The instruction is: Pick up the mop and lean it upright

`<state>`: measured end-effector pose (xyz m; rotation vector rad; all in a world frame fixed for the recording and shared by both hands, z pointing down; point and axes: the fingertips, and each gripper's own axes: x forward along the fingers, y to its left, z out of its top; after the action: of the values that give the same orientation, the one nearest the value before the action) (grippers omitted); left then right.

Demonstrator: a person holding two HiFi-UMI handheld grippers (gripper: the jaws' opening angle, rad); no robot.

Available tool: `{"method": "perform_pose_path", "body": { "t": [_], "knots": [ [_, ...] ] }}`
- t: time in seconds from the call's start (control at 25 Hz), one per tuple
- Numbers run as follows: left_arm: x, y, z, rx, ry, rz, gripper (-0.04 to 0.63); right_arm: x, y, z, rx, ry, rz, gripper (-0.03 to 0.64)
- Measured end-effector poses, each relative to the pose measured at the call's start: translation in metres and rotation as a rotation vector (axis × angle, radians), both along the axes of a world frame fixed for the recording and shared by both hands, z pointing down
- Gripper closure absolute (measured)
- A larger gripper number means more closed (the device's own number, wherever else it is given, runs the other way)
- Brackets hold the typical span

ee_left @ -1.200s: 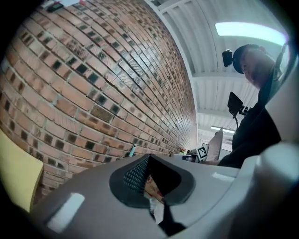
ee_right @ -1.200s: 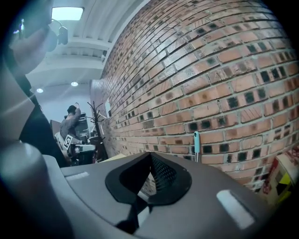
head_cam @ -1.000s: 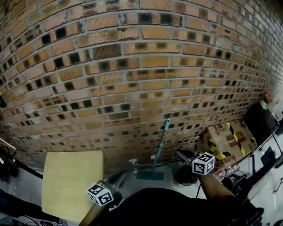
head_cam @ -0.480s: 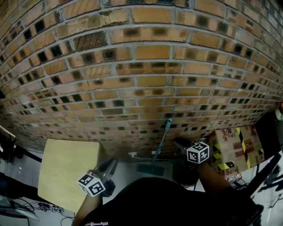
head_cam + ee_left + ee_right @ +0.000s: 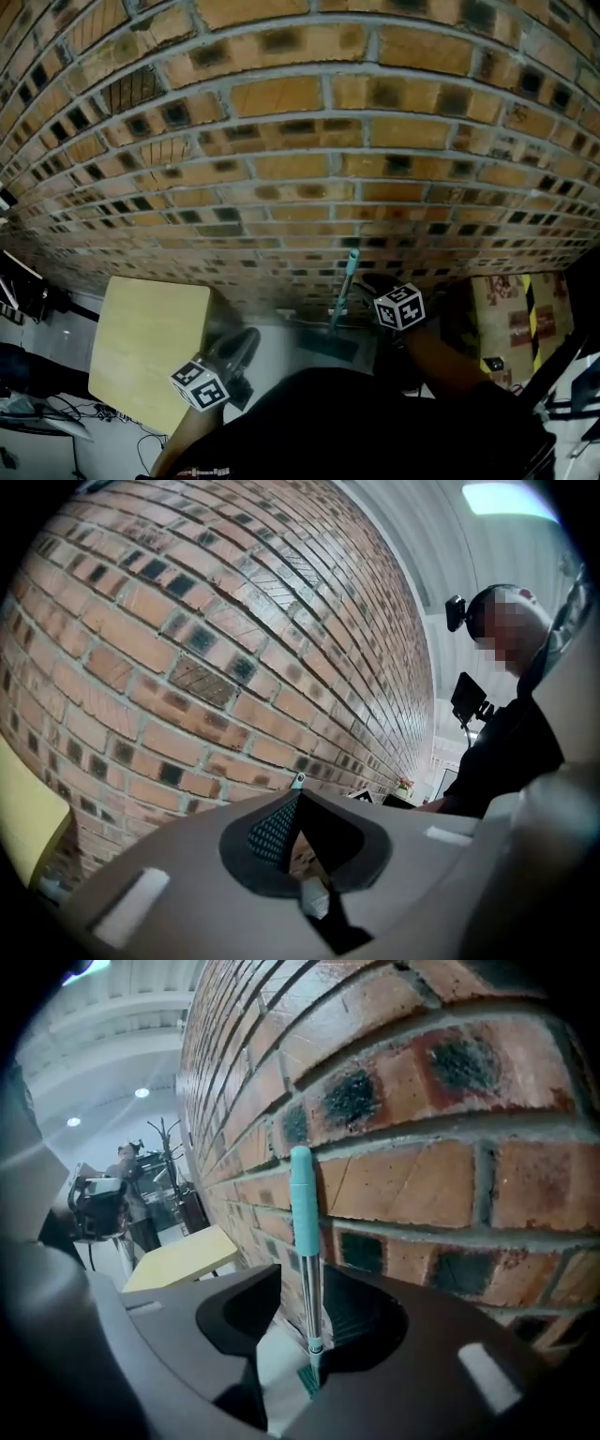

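The mop stands almost upright against the brick wall. Its long axis runs floor to wall, with the teal grip end on top touching the bricks and the flat head down on the floor, right of the yellow surface. My right gripper has its jaws released around the pole, with a gap on both sides; they have just been opening. A second ago that gripper sat farther right, away from the handle, while the mop leaned the same way. My left gripper is clenched on nothing.
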<state>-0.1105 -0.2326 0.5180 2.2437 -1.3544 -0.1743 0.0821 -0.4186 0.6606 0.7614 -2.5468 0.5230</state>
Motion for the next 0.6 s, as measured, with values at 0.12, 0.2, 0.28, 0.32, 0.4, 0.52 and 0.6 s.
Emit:
{"method": "perform_pose_path", "body": {
  "t": [0.12, 0.2, 0.28, 0.32, 0.4, 0.52, 0.6],
  "knots": [
    [-0.010, -0.008, 0.004, 0.008, -0.016, 0.034, 0.597, -0.008, -0.010, 0.004, -0.006, -0.008, 0.056, 0.457],
    [-0.018, -0.013, 0.003, 0.010, -0.017, 0.053, 0.597, -0.012, -0.015, 0.002, -0.007, -0.012, 0.095, 0.450],
    [-0.027, -0.018, 0.002, 0.013, -0.018, 0.067, 0.597, -0.017, -0.020, 0.001, 0.003, -0.001, 0.116, 0.445],
    [-0.032, -0.020, 0.002, 0.005, -0.014, 0.067, 0.597, -0.019, -0.022, 0.000, 0.005, 0.005, 0.125, 0.442],
    [-0.041, -0.023, 0.004, -0.008, -0.005, 0.072, 0.597, -0.024, -0.025, -0.001, 0.007, 0.014, 0.151, 0.440],
    [-0.051, -0.026, 0.006, -0.003, -0.006, 0.091, 0.597, -0.024, -0.028, -0.001, 0.020, 0.033, 0.194, 0.460],
    [-0.057, -0.028, 0.007, -0.001, -0.008, 0.095, 0.597, -0.024, -0.029, 0.000, 0.030, 0.045, 0.212, 0.463]
  ]
}}
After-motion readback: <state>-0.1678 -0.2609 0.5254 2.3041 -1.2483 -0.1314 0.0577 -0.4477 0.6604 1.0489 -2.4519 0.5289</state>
